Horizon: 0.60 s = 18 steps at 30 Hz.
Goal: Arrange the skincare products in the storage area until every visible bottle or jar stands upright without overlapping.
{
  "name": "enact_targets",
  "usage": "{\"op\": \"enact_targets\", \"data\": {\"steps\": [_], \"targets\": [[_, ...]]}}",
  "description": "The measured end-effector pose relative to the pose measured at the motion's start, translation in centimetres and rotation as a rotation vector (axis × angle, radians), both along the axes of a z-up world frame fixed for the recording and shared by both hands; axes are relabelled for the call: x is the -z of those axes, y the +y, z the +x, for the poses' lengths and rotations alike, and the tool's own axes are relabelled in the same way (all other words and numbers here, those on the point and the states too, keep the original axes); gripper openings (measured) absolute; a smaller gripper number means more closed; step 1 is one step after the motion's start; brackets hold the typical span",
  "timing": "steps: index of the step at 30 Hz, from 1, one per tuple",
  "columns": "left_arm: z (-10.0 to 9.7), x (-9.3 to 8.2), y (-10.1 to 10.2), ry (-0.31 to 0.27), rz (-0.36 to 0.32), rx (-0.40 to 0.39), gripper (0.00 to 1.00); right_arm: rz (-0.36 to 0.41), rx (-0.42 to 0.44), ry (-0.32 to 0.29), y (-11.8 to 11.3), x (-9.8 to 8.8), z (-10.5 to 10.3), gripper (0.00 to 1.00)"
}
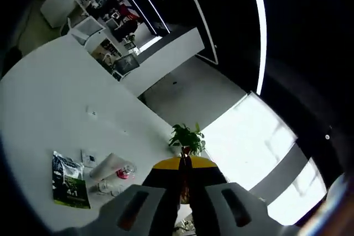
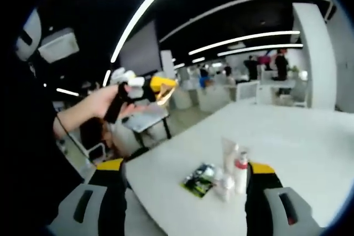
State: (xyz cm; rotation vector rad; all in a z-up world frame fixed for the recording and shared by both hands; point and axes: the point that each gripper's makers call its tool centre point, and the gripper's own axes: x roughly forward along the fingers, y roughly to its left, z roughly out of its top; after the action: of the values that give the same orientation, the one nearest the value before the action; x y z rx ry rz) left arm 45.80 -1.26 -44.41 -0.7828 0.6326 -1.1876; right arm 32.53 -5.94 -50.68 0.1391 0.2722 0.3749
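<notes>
Both grippers up off the table, holding nothing

Left gripper (image 2: 157,88) is raised in a hand (image 2: 105,103), jaws pinched together; right gripper (image 2: 185,192) jaws spread wide. Skincare bottles (image 2: 235,169) stand clustered near the white table (image 2: 287,136) edge beside a green packet (image 2: 200,179)

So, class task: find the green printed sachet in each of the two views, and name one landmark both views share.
Left gripper view: the green sachet lies flat at lower left on the white table, left of the white tube.
Right gripper view: it lies lower centre, left of the bottles.
Shared landmark: the pink-capped bottle beside it.
</notes>
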Motion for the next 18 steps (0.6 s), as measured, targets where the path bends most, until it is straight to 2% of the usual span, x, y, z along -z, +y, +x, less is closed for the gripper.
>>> {"op": "enact_targets", "data": {"steps": [4, 6, 8, 12, 15, 18], "targets": [[-1.4, -1.0, 0.3, -0.008, -0.02, 0.0, 0.08, 0.017, -0.016, -0.066, 1.8, -2.3, 0.2, 0.81], [-1.9, -1.7, 0.3, 0.022, -0.062, -0.003, 0.08, 0.018, -0.025, -0.083, 2.7, -3.0, 0.3, 0.77], [-2.6, -2.1, 0.4, 0.021, -0.074, -0.008, 0.08, 0.004, -0.02, -0.113, 3.8, -4.0, 0.8, 0.72], [-3.4, -2.6, 0.4, 0.036, -0.103, -0.019, 0.08, 0.015, -0.019, -0.176, 5.0, -5.6, 1.6, 0.56], [-3.6, -2.5, 0.4, 0.027, -0.099, -0.03, 0.08, 0.003, -0.011, -0.202, 5.3, -6.0, 2.1, 0.44], [-3.8, -2.5, 0.4, 0.038, -0.103, -0.036, 0.08, -0.002, -0.006, -0.225, 5.7, -6.6, 2.5, 0.37]]}}
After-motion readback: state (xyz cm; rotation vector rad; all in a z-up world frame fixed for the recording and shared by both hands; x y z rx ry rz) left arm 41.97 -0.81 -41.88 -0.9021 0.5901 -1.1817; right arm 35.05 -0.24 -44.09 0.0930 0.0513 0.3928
